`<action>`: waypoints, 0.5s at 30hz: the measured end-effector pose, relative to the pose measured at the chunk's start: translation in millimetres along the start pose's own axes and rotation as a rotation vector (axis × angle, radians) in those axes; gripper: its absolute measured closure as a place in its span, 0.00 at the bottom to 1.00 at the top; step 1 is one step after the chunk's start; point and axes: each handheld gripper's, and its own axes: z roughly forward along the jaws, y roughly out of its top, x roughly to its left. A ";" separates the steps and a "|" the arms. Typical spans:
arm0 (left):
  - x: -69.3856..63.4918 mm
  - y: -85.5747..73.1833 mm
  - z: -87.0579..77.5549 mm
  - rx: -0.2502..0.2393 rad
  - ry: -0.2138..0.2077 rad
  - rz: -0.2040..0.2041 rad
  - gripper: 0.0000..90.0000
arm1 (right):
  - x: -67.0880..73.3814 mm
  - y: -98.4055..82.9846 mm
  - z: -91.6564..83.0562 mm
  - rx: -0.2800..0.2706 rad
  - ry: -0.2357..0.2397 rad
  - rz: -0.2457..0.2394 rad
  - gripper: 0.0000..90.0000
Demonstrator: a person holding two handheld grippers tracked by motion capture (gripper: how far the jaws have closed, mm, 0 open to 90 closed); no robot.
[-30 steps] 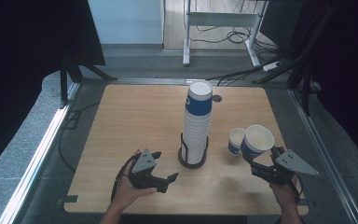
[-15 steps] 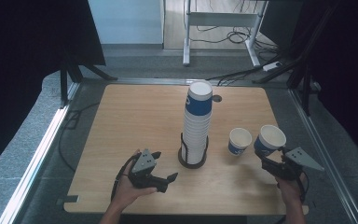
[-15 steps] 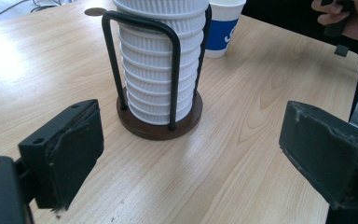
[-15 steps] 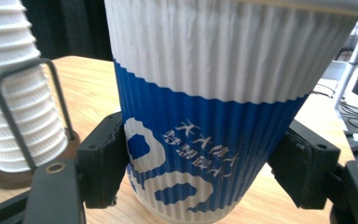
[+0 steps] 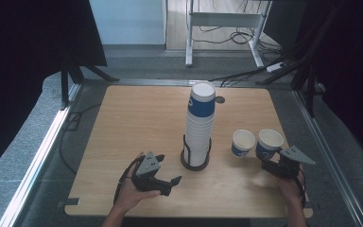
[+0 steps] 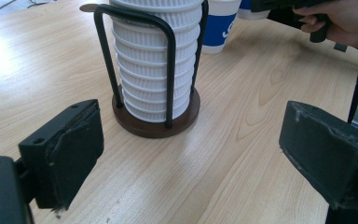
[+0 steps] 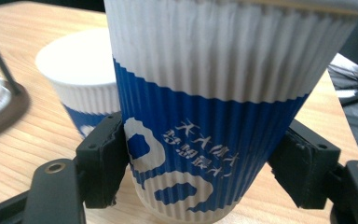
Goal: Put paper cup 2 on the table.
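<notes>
Cups dominate a light wooden table, where a tall stack of white-and-blue ribbed paper cups stands upright in a black wire holder on a round brown base, the landmark at the centre of the work.

To the right of that holder, the right gripper pinches a white-and-blue ribbed paper cup low on its body; in the right gripper view both black pads press against the blue band of that cup, one on each side. The cup is upright, mouth up, its base at or just above the tabletop; whether it touches the wood cannot be told. It sits farther from the holder than a second, matching paper cup, which stands on the table between the held cup and the holder and just beside the held one. In the right gripper view this second cup appears behind the held cup, with the edge of the holder's brown base at the far left.

To the left of the holder and nearer the person, the left gripper rests low over the table with its jaws spread and nothing between them. Its own view looks straight at the holder between the two open black pads.
</notes>
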 end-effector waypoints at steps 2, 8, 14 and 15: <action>0.5 0.0 -0.5 -0.001 0.000 -0.001 0.07 | -1.5 -1.7 2.6 0.022 -0.008 0.003 0.29; 0.2 0.0 -0.7 0.000 0.000 0.000 0.07 | -4.4 -6.2 10.6 0.081 -0.033 0.006 0.29; 0.4 -0.1 -0.9 0.000 -0.001 -0.001 0.07 | -5.7 -8.7 16.1 0.118 -0.058 0.007 0.29; 0.5 0.0 -1.1 -0.001 -0.001 -0.001 0.07 | -6.0 -9.2 16.8 0.125 -0.063 0.007 0.29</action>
